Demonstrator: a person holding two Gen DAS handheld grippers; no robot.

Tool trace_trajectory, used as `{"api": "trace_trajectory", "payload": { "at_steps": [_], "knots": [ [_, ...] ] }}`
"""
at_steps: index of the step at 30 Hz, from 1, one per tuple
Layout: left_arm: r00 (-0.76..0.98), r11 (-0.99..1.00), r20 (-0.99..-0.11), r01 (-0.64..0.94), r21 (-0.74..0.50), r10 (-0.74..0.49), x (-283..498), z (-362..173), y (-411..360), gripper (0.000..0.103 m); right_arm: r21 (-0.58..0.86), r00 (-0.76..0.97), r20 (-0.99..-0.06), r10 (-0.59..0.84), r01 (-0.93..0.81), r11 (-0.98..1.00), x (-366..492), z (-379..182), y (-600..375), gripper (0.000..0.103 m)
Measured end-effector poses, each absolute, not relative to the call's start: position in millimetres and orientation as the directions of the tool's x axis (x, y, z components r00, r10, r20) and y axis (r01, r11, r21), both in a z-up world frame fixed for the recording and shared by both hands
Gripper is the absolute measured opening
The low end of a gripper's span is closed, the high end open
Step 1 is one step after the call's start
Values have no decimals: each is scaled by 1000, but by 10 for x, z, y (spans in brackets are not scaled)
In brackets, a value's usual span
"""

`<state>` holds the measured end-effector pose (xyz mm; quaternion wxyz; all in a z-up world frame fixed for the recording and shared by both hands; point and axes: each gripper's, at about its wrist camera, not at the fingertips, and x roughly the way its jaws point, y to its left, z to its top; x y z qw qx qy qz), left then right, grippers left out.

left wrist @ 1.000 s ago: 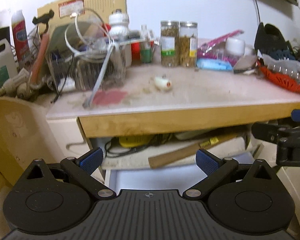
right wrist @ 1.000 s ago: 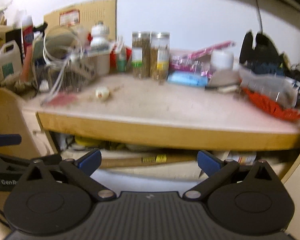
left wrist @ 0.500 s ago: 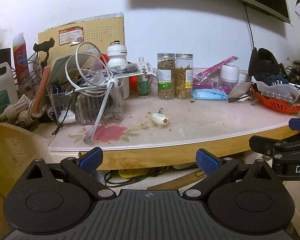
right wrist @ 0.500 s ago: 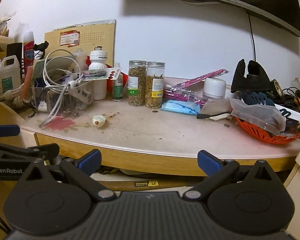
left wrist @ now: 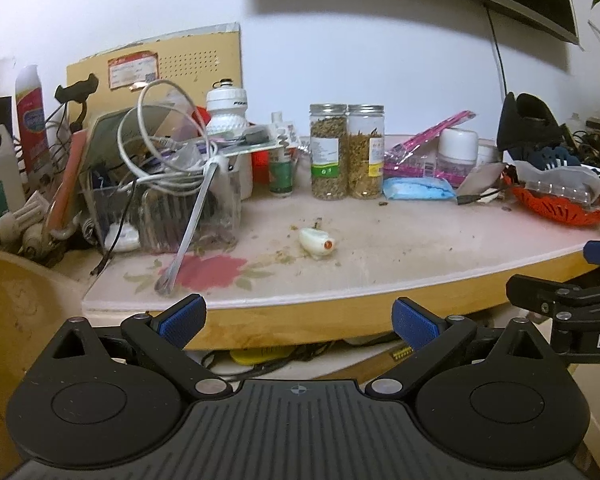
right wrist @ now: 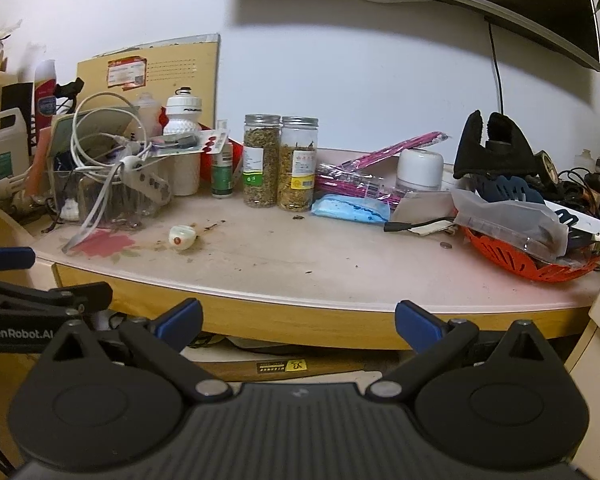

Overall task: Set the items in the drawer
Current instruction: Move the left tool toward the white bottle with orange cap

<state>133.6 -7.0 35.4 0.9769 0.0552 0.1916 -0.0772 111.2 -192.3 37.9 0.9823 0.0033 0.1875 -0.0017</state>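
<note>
The left gripper (left wrist: 298, 320) hangs in front of the desk's wooden edge with its blue-padded fingers (left wrist: 182, 318) spread wide and nothing between them. The right gripper (right wrist: 298, 322) stands the same way — fingers apart, empty, level with the desk (right wrist: 340, 264) front.

From the left wrist view, a small white bottle with an orange tip (left wrist: 317, 243) lies on its side at about 12 o'clock, alone on the bare middle of the tabletop. In the right wrist view the same bottle sits at about 10 o'clock. Behind it, two tall clear jars (left wrist: 346, 156) of dried herbs stand upright, touching side by side. At 10 o'clock in the left view a clear bin (left wrist: 168, 208) holds coiled white cable. At 2 o'clock in the right view lies an orange basket (right wrist: 520, 260), heaped with plastic.

Below the desk edge a shadowed opening (right wrist: 284, 364) shows a wooden strip and a yellow label — whether this is the drawer cannot be told.
</note>
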Motion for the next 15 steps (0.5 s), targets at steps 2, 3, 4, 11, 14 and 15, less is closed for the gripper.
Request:
{"api": "trace_trajectory", "payload": {
  "at_steps": [2, 3, 4, 11, 14, 15],
  "knots": [
    [915, 981, -380, 177, 76, -135, 1407, 343, -85, 102, 8, 929, -369, -5, 8, 1000, 1141, 373, -1931, 103],
    [915, 981, -378, 179, 75, -138, 1446, 333, -91, 102, 8, 929, -371, -6, 9, 1000, 1155, 370, -1933, 103],
    [916, 981, -377, 181, 74, -141, 1489, 319, -96, 102, 8, 928, -372, -7, 10, 1000, 1168, 366, -1935, 103],
    [915, 977, -371, 201, 75, -160, 1781, 209, -137, 102, 18, 928, -374, 2, 5, 1000, 1195, 380, -1919, 103],
    [914, 976, -371, 205, 70, -165, 1900, 179, -157, 102, 24, 927, -375, 12, -3, 1000, 1229, 376, -1883, 103],
    [914, 975, -370, 209, 71, -169, 1936, 169, -166, 102, 24, 927, -375, 16, -8, 1000, 1241, 372, -1866, 103]
  ]
}}
